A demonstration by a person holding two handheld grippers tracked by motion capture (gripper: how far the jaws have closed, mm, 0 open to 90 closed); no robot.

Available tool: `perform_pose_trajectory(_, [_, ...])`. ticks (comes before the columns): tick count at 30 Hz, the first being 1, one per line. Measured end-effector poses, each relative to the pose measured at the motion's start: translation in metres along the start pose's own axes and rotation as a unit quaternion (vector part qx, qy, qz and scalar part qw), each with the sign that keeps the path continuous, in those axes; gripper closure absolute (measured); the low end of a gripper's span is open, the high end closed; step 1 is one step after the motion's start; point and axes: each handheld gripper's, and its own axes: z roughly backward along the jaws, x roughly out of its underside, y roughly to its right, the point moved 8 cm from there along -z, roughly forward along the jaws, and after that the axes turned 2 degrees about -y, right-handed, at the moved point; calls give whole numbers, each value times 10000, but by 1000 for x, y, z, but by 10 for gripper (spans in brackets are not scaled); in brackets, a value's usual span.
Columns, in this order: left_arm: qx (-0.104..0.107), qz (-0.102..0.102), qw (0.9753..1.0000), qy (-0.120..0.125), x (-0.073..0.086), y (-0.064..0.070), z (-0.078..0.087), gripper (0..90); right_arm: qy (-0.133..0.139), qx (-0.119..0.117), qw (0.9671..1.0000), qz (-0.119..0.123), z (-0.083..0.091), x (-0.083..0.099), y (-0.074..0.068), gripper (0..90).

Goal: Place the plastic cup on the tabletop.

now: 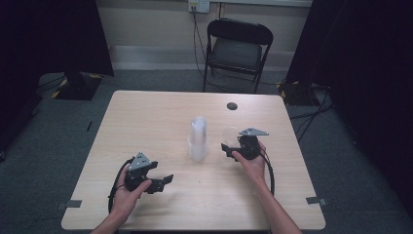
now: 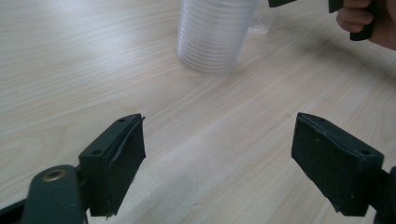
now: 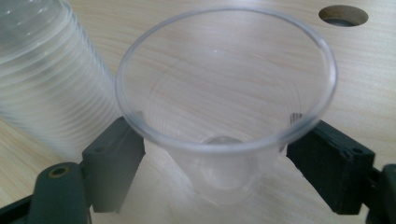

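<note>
both grippers are chunky black things: the left gripper (image 1: 168, 179) and right gripper (image 1: 225, 147) each carry a grey three-cornered plate on top, with a black cable looping back along the forearm. up close the jaws are blocky matte slabs with small screw holes, plus a brass-looking rivet at the pivot (left pad looks a bit frayed, maybe). forearms bare, no sleeves.
</note>
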Motion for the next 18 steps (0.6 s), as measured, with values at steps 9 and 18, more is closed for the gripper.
perform_pose_trajectory(9, [3,22,10000,32,0,-2,3,171,-51,25,10000,-30,17,10,4,172])
perform_pose_trajectory(18, [-113,81,9999,69,-1,-10,8,166,-85,92,9998,-141,42,21,10,173])
